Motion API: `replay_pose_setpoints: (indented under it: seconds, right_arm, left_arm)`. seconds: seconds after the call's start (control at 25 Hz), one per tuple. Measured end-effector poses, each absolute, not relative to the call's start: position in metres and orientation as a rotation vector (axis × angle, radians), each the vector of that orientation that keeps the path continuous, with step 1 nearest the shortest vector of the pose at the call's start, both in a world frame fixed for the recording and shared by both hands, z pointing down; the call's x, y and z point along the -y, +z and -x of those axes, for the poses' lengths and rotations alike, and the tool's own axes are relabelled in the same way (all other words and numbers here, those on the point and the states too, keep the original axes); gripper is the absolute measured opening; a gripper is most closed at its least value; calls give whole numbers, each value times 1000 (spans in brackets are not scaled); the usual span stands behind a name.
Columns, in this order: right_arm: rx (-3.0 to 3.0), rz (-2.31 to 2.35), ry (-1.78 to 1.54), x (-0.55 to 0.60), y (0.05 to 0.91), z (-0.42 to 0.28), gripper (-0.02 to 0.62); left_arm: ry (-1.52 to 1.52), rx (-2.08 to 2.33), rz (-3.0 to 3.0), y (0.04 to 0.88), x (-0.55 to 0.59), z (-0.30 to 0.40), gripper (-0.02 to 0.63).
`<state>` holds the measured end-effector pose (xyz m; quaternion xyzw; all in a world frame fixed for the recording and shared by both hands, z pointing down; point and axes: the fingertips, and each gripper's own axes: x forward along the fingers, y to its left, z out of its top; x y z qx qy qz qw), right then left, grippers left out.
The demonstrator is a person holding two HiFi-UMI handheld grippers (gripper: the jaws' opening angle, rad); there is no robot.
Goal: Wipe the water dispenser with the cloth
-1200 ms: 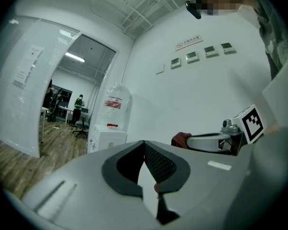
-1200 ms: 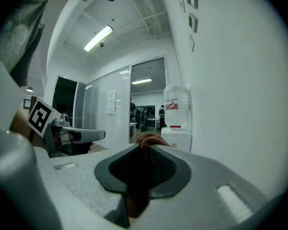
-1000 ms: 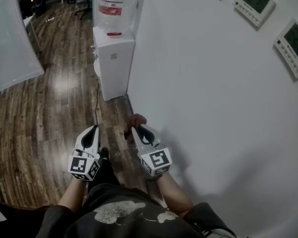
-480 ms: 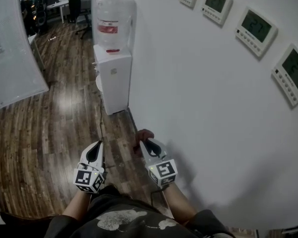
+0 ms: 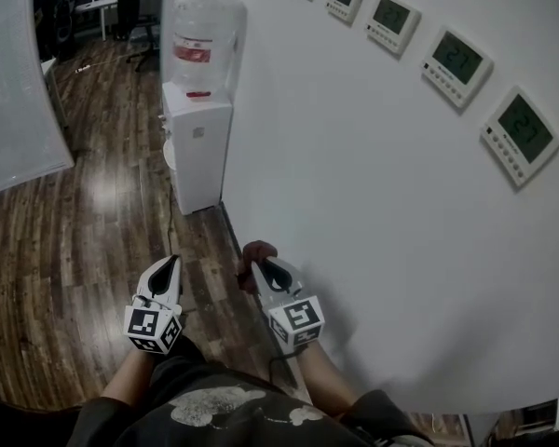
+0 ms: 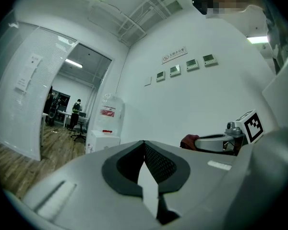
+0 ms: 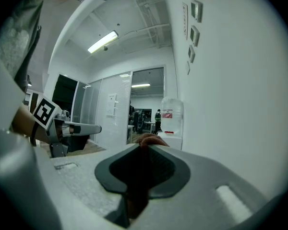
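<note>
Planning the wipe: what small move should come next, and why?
Probably step forward toward the water dispenser: it stands well ahead along the wall, while the right tool already grips the cloth.

Dark wood floor (image 5: 84, 240) glossy, bright patch near frosted partition (image 5: 19, 110) at left. White wall (image 5: 354, 203) on right, row of four display panels (image 5: 456, 61), small sign (image 6: 175, 55) above them. Far end: person (image 6: 77, 110) standing, office chair (image 6: 79, 130) just beside. Ceiling strip light (image 7: 104, 41) lit.
</note>
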<state>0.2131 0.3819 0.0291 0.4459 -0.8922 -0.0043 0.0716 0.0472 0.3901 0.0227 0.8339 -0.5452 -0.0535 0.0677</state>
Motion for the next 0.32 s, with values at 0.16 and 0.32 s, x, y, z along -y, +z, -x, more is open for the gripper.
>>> replay_pose_setpoints:
  seconds: [0.16, 0.32]
  right_arm:
    - [2673, -1377, -20, -386, 27, -215, 40]
    - [2666, -1404, -11, -384, 29, -215, 40]
  left_arm:
    - [-166, 1634, -2539, 19, -393, -47, 19]
    - [-176, 1653, -2511, 20, -388, -40, 18]
